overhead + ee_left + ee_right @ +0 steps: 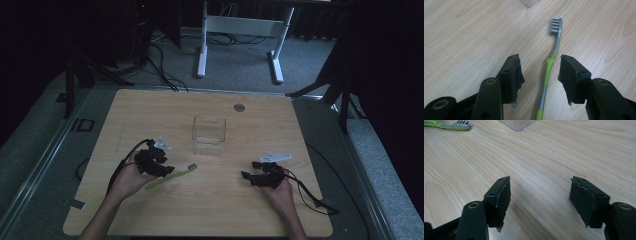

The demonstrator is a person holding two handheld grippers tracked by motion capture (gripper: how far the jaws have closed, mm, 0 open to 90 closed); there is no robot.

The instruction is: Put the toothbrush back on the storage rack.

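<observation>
Toothbrush point(548, 72) lies lengthwise between my left gripper point(540, 75) jaws, wide, untouched, bristles toward tabletop's far edge; right gripper point(540, 195) wide, empty, well apart

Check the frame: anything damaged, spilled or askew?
Nothing spilled. The toothbrush lies flat on the table, between the open left gripper jaws, untouched. The clear container stands upright. One oddity: the pads on both grippers look frayed at the edges. The right gripper is open, empty.

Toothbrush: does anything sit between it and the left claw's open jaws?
Nothing visible. The toothbrush lies flat on the table, its green handle between the left claw jaws, neither touching it.
</observation>
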